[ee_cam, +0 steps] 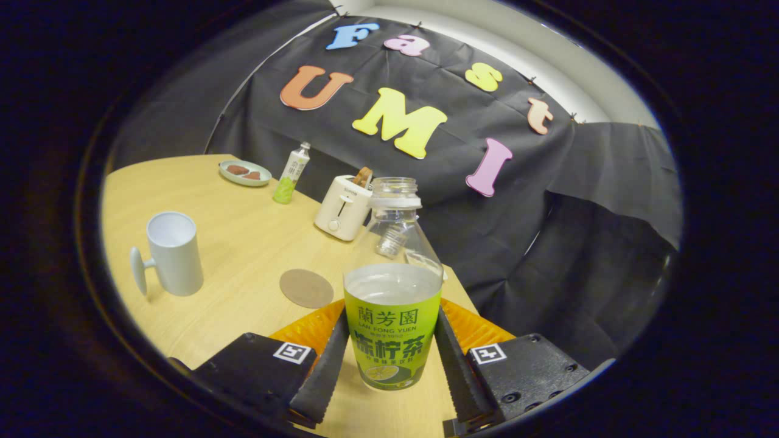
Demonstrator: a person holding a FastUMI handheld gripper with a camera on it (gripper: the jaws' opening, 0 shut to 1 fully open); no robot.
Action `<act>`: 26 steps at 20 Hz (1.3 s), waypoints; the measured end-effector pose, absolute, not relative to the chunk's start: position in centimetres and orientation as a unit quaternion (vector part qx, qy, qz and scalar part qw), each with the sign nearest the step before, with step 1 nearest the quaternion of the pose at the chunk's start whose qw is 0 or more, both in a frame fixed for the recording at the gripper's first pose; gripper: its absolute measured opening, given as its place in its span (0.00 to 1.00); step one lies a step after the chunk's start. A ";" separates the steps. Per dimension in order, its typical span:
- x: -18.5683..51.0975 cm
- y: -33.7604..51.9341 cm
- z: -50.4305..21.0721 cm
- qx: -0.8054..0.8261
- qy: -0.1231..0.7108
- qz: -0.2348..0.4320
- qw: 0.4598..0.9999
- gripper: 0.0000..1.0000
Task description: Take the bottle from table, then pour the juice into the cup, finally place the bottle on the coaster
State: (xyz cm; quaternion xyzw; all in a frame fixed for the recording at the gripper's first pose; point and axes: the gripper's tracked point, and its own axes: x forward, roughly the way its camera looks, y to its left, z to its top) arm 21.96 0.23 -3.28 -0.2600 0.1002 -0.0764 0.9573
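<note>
Two fingers of the hand-held gripper framed the bottle at the bottom centre of the frame, one on each side of its green label. From my end they looked pressed against the label on both sides, so I read the grip as closed on the bottle. It stood upright with its cap off, liquid reaching about to the top of the label (the neck above was clear and empty). Its base appeared at the near edge of the tabletop, though I could not tell whether it rested there or was lifted.

Left of the bottle and just beyond the fingers lay the round brown coaster, flat on the wood and apart from the bottle. Farther left stood the pale cup, upright, its handle pointing left, well apart from the coaster.

Toward the upper middle of the frame sat a white toaster with something brown sticking out of its slot. Left of it stood a second, smaller bottle, and beside that a shallow plate holding brown pieces.
</note>
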 end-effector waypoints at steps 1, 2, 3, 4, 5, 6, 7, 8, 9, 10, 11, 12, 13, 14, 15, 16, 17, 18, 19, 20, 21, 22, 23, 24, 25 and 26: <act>21.8 0.2 -3.1 -0.273 0.101 -0.082 0.953 0.81; 21.8 0.3 -3.1 -0.285 0.103 -0.087 0.949 0.81; 21.8 0.5 -2.9 -0.297 0.105 -0.091 0.945 0.81; 21.7 0.7 -2.8 -0.307 0.107 -0.095 0.941 0.81; 21.7 0.9 -2.7 -0.320 0.108 -0.098 0.936 0.81; 21.6 1.3 -2.5 -0.334 0.108 -0.100 0.931 0.81; 21.6 1.6 -2.3 -0.350 0.108 -0.103 0.925 0.81; 21.8 1.8 -2.2 -0.366 0.111 -0.107 0.918 0.80; 21.9 2.1 -2.1 -0.381 0.111 -0.109 0.912 0.81; 21.8 2.4 -1.9 -0.394 0.112 -0.111 0.906 0.81; 21.8 2.8 -1.8 -0.407 0.111 -0.112 0.900 0.80; 21.8 3.2 -1.7 -0.419 0.110 -0.114 0.894 0.80; 21.7 3.6 -1.6 -0.435 0.109 -0.115 0.887 0.80; 21.7 4.1 -1.6 -0.452 0.106 -0.115 0.878 0.80; 21.8 4.6 -1.4 -0.470 0.103 -0.115 0.869 0.80; 21.9 5.1 -1.1 -0.488 0.099 -0.117 0.860 0.80; 21.8 5.7 -1.1 -0.504 0.096 -0.116 0.851 0.80; 21.7 6.4 -0.9 -0.517 0.091 -0.115 0.844 0.80; 21.7 6.6 -0.7 -0.528 0.090 -0.119 0.836 0.80; 21.6 7.0 -0.6 -0.539 0.088 -0.121 0.829 0.80; 21.7 7.7 -0.5 -0.549 0.085 -0.118 0.823 0.80; 21.8 8.2 -0.4 -0.560 0.082 -0.118 0.816 0.80; 21.7 8.6 -0.2 -0.574 0.079 -0.120 0.806 0.80; 21.8 9.1 0.0 -0.588 0.076 -0.121 0.796 0.80; 22.0 9.4 0.2 -0.601 0.072 -0.122 0.786 0.80; 22.1 9.7 0.1 -0.614 0.069 -0.121 0.777 0.80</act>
